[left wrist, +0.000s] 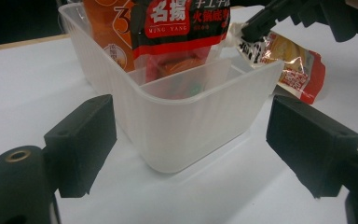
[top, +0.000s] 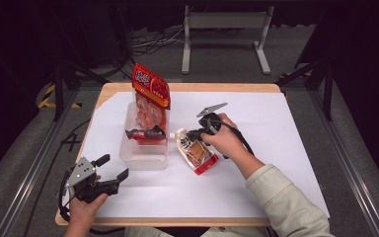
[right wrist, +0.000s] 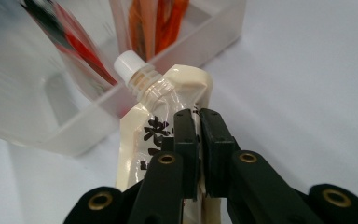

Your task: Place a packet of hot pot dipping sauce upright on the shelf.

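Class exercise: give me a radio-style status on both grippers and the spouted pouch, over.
Right gripper shut on cream spouted pouch. Left gripper open, idle. Clear plastic divided bin beside pouch; red snack bag stands inside. Over.

Wearing pale beige sleeve [top: 281,197]; showing black grippers, brass-coloured screws behind fingers [right wrist: 186,135], grey triangular plates, black cables.

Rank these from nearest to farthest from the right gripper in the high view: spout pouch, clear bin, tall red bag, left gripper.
1. Spout pouch: clamped in the right gripper.
2. Clear bin: just left of it.
3. Tall red bag: upright at the bin's far end.
4. Left gripper: near-left corner, jaws open.
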The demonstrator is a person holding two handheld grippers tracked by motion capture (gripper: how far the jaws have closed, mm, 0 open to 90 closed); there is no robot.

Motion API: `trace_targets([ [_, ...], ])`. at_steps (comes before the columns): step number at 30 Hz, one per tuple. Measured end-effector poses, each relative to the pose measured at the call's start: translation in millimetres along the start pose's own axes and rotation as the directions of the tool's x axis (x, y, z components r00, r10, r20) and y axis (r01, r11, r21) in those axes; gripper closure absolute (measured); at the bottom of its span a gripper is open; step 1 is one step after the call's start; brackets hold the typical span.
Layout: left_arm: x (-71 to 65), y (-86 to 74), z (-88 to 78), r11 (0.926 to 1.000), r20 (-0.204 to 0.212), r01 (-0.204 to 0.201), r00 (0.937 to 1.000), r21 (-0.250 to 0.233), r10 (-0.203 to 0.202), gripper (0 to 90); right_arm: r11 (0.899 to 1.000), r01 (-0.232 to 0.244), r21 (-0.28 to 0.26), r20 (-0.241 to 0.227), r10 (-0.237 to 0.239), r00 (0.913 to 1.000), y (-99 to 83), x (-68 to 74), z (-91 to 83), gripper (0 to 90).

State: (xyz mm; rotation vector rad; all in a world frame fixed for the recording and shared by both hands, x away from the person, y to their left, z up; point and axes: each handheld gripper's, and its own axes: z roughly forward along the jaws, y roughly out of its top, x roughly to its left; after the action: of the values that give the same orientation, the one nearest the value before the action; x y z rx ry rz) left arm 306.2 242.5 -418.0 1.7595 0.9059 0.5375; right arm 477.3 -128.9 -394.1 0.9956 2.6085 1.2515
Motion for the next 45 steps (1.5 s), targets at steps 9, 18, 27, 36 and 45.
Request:
trace_targets([
  [9, -0.2, -0.1, 0.2, 1.0, -0.001, 0.002, 1.0, 0.002, -0.002, 16.7, 0.995, 0.049, -0.082, 0.004, -0.049, 0.9988, 6.2, 8.9, -20.4, 86.1],
  [18, -0.1, 0.1, 0.3, 1.0, -0.001, 0.0, 1.0, 0.001, 0.0, 16.7, 0.978, 0.102, -0.179, 0.006, -0.103, 0.9947, 12.5, 22.4, -39.5, 85.4],
  [27, 0.0, 0.2, 0.3, 1.0, -0.001, 0.001, 1.0, 0.0, -0.001, 16.7, 0.95, 0.127, -0.286, 0.01, -0.13, 0.9915, 15.0, 29.8, -51.6, 85.5],
  [36, -0.2, 0.3, 0.2, 1.0, -0.001, -0.001, 1.0, -0.001, 0.001, 16.7, 0.917, 0.156, -0.366, 0.02, -0.159, 0.987, 16.6, 37.3, -61.6, 85.6],
  [45, -0.2, 0.3, 0.3, 1.0, -0.002, 0.0, 1.0, 0.0, 0.0, 16.7, 0.899, 0.165, -0.406, 0.017, -0.173, 0.9848, 18.5, 42.6, -67.1, 85.7],
])
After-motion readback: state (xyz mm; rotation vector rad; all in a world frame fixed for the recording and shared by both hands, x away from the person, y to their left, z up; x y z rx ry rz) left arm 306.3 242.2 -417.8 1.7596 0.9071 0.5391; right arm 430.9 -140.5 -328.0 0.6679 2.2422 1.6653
